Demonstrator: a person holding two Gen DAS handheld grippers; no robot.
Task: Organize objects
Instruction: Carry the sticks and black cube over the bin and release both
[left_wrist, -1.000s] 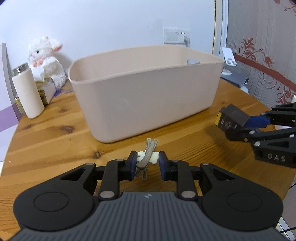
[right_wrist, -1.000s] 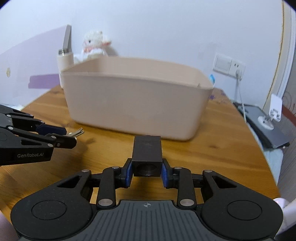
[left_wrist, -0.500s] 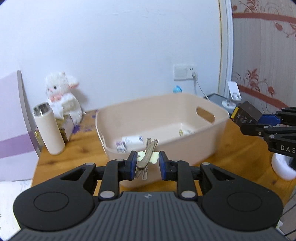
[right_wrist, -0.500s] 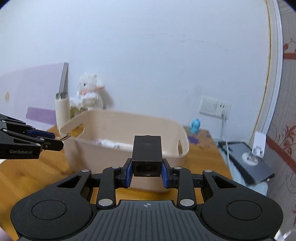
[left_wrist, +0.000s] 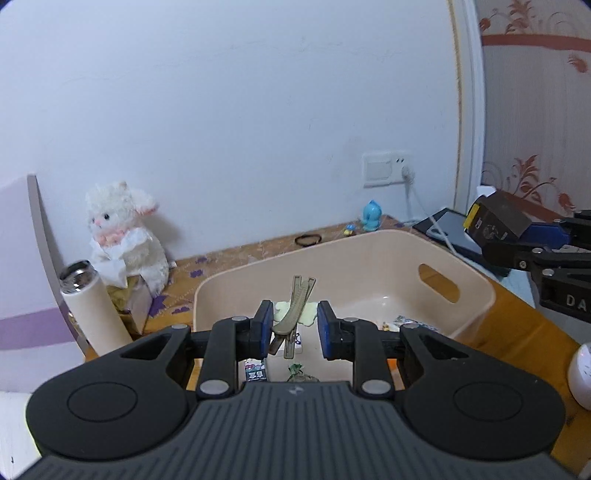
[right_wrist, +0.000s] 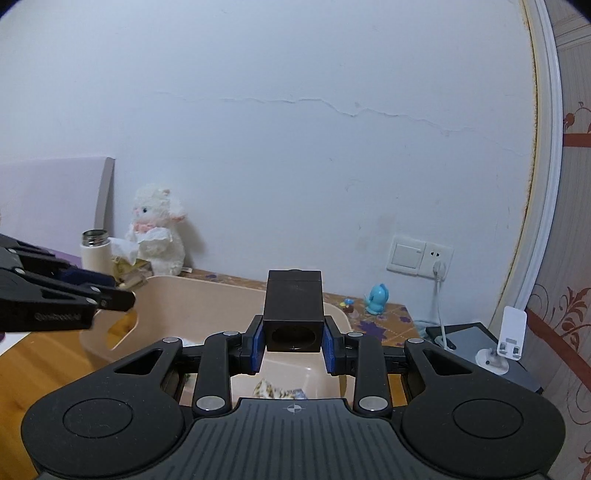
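Wooden table (left_wrist: 517, 328), beige bin (left_wrist: 476, 291), white wall (right_wrist: 295, 147), wall socket (right_wrist: 419, 255)

My left gripper (left_wrist: 291, 325) body hides bin (left_wrist: 476, 291) near wall; small packets (left_wrist: 402, 323) inside too tiny to read.

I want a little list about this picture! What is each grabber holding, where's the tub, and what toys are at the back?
left gripper: shut on the hair clip, a bronze clip with a pale yellow charm
right gripper: shut on the black box
where both are: up above the open beige tub
inside the tub: a few small packets, too small to read
table: wooden table, tub stands on it
back left: white plush bunny and white flask
back right: small blue toy figure by the wall
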